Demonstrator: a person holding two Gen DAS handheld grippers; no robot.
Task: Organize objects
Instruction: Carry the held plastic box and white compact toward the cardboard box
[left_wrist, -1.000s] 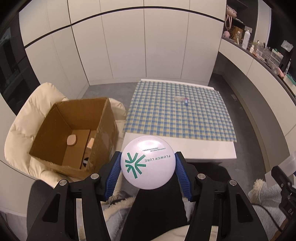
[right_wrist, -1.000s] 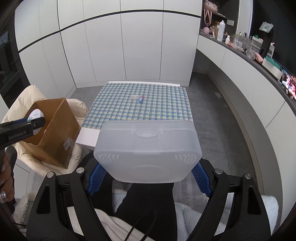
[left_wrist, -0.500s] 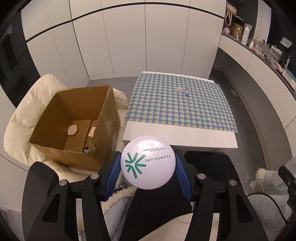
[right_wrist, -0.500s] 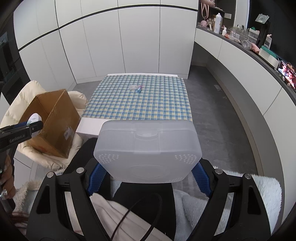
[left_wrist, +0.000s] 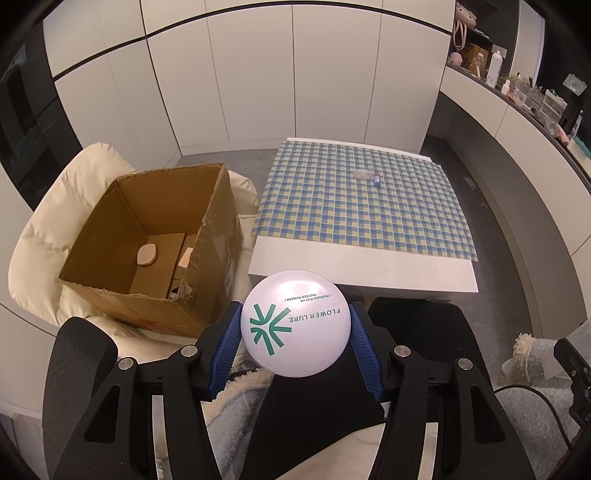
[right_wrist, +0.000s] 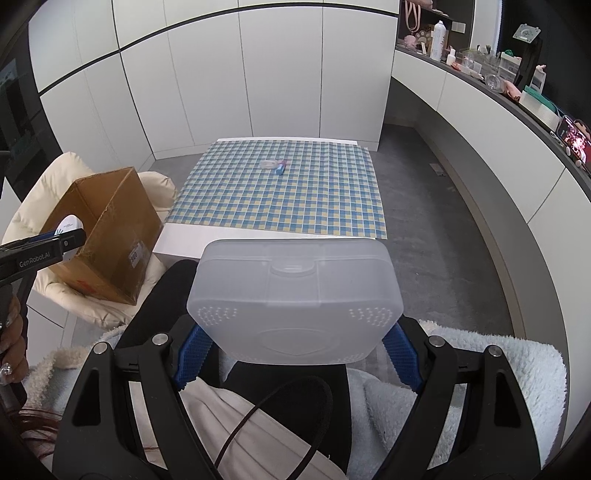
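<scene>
My left gripper (left_wrist: 295, 328) is shut on a round white compact (left_wrist: 295, 323) with a green logo and "FLOWER LURE" print, held in the air before the table's near edge. It also shows at the far left of the right wrist view (right_wrist: 64, 236). My right gripper (right_wrist: 295, 332) is shut on a translucent white plastic case (right_wrist: 295, 299) with a front latch, held above my lap. An open cardboard box (left_wrist: 155, 243) sits on a cream chair (left_wrist: 48, 229) left of the table and holds smaller boxes and a tan round item (left_wrist: 147, 254).
A low white table (left_wrist: 362, 266) carries a blue-yellow checked cloth (left_wrist: 362, 206). A small clear item (left_wrist: 362, 173) and a little blue-pink tube (left_wrist: 376, 180) lie near its far side. A counter with bottles and clutter (right_wrist: 498, 70) runs along the right wall.
Both grippers have drawn back and slightly up from the table, each still holding its object. The cardboard box and table now sit further off in both views.
</scene>
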